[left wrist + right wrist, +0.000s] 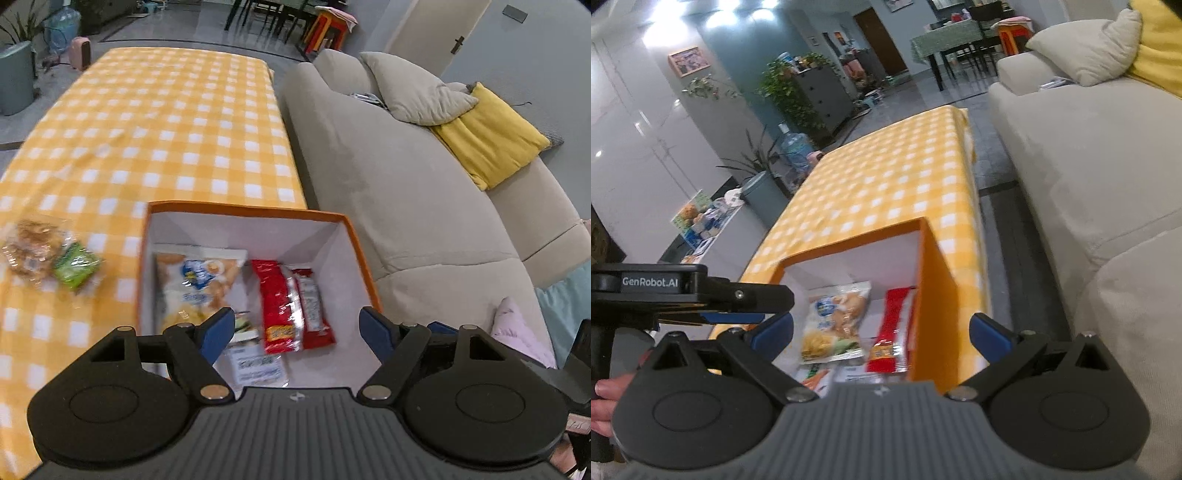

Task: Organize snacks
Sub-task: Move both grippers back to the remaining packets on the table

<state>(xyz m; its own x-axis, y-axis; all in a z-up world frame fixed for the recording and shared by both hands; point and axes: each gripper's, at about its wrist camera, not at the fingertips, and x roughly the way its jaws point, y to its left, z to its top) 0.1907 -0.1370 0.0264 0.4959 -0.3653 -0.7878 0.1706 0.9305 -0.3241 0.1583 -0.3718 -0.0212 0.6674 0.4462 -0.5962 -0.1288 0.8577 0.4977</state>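
Inside the orange box [369, 273], red [277, 306] and pale snack packets [195, 284] lie flat; both grippers' fingers [218, 332] gape empty.

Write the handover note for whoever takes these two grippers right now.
Left gripper: open, empty, above the orange box.
Right gripper: open, empty, at the box's near end.
Done: chip bag, two red packets and a white-label pack lie in the box.
Left: clear biscuit pack and green packet on the checked cloth, left of the box.
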